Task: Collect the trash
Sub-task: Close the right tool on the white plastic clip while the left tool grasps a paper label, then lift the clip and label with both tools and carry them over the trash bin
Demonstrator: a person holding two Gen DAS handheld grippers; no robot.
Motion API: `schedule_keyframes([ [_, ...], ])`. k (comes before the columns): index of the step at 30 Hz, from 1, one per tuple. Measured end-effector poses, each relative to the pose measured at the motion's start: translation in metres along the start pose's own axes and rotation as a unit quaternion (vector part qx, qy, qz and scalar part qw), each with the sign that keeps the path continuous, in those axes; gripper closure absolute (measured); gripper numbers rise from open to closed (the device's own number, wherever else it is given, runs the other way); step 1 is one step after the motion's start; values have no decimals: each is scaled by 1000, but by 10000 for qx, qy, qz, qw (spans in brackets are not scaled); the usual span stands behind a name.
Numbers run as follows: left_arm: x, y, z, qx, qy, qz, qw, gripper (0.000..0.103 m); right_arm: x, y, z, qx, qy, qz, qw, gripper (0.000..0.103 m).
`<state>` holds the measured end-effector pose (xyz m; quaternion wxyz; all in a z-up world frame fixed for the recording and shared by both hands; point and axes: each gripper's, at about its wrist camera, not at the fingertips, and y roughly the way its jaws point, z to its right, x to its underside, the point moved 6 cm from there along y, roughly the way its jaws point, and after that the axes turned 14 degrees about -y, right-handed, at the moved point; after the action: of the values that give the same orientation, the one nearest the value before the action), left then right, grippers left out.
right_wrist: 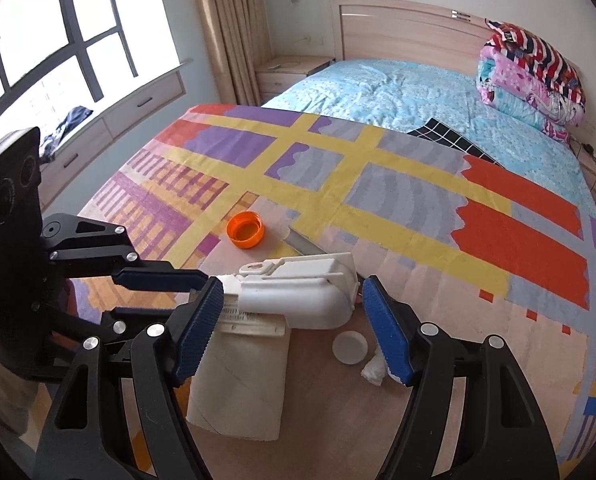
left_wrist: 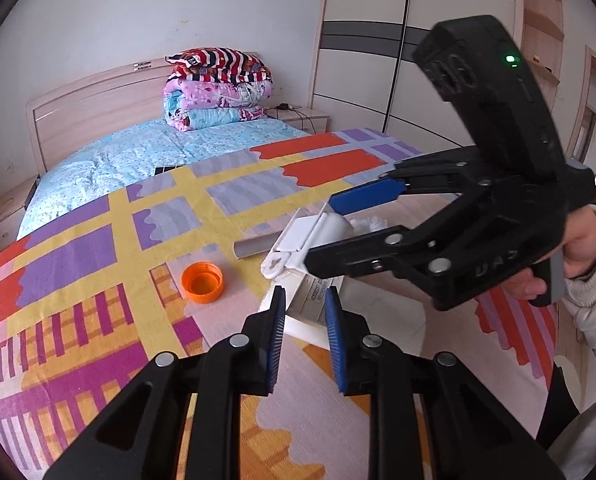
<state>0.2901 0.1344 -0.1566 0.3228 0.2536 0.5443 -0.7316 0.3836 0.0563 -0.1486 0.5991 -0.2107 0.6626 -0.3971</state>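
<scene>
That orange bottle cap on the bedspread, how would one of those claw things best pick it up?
Grip the orange cap across its rim, coming straight down from above. It lies flat with the open side up, so the thin upright wall offers two opposite faces for the jaws; one finger inside and one outside would probably also work. It lies clear of the white plastic piece, so nothing crowds the approach.

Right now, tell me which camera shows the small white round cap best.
The right wrist view. The white round cap lies in plain sight on the patterned bedspread, between the open right gripper fingers, beside a crumpled white tissue. In the left wrist view the cap is hidden behind the right gripper.
</scene>
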Motion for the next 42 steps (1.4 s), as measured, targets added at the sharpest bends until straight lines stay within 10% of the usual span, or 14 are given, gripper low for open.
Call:
schedule_keyframes([
  [42, 17, -77, 63, -208, 73, 385, 9990, 83, 20, -76, -17, 509, 57, 471, 9976, 43],
])
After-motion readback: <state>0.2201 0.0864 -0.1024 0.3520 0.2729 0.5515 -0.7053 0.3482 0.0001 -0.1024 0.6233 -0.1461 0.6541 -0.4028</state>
